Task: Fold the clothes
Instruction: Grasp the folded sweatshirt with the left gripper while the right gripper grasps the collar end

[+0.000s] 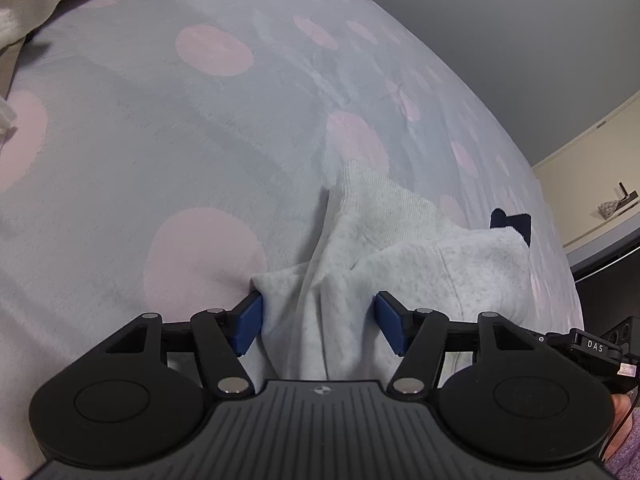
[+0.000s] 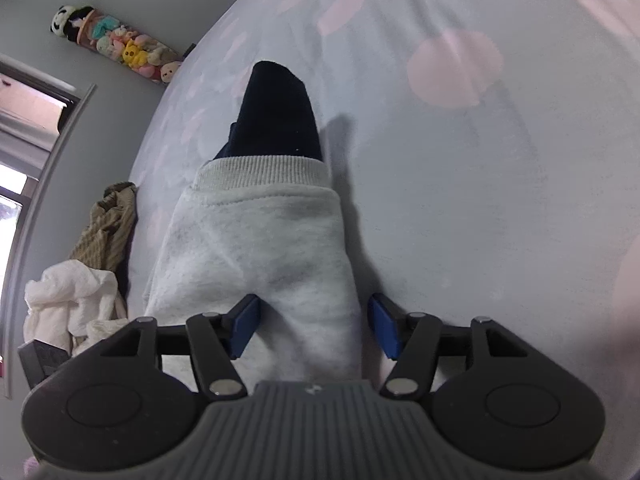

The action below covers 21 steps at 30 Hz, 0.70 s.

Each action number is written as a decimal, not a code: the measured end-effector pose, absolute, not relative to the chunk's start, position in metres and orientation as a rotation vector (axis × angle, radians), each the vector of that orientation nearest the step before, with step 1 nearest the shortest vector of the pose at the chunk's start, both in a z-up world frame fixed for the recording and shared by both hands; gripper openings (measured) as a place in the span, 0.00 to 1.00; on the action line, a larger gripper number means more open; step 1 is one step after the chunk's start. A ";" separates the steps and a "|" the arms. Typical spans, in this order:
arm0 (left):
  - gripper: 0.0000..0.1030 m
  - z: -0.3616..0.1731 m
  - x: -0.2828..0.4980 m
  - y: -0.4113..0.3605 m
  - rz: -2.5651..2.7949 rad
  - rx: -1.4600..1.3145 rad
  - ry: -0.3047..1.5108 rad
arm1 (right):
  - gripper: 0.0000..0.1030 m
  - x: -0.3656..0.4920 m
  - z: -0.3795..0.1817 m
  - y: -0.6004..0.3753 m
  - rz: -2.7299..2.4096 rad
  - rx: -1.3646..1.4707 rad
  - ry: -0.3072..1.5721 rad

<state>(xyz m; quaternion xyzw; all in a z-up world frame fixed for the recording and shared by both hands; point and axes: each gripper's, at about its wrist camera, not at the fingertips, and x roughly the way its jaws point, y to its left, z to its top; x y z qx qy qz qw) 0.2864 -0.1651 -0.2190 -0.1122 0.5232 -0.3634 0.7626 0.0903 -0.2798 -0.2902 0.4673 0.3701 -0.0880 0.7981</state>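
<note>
- Left gripper: blue pads spread apart, grey sweatshirt fabric bunched between them. Left pad touches the fabric edge; right pad sits just beside the cloth, not pressing. Not clamped.
- Right gripper: blue pads apart, grey sweatshirt running between them. Left pad lies against the fabric, right pad is just off the cloth's edge, over the bedding. Not clamped.
- Sweatshirt lies on a pale blue blanket with pink dots, rumpled, with a ribbed cuff or hem at the far end in the right wrist view.
- Dark navy garment sticks out from beyond that ribbed edge, flat on the blanket; a small bit of it shows past the sweatshirt in the left wrist view.
- Off the bed's edge, right wrist view: white crumpled cloth and an olive striped cloth piled together.
- Tube of plush toys against the grey wall.
- Left wrist view, top left: cream cloth on the blanket.
- Purple sleeve at the bottom right corner of the left wrist view.
</note>
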 end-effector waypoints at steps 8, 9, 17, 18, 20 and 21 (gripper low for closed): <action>0.27 -0.219 0.287 -0.164 -0.792 -0.298 1.109 | 0.49 0.098 -0.293 -0.276 -0.185 1.030 0.784; 0.25 -0.218 0.286 -0.164 -0.796 -0.306 1.110 | 0.45 0.098 -0.291 -0.274 -0.189 1.025 0.784; 0.18 -0.170 0.259 -0.163 -0.790 -0.204 1.008 | 0.24 0.079 -0.259 -0.268 -0.156 1.017 0.705; 0.17 -0.160 0.254 -0.163 -0.791 -0.188 0.990 | 0.24 0.075 -0.253 -0.266 -0.144 1.013 0.686; 0.17 -0.139 0.242 -0.163 -0.794 -0.151 0.947 | 0.23 0.065 -0.238 -0.261 -0.116 0.995 0.645; 0.17 -0.129 0.236 -0.162 -0.798 -0.142 0.924 | 0.23 0.061 -0.230 -0.258 -0.101 0.985 0.623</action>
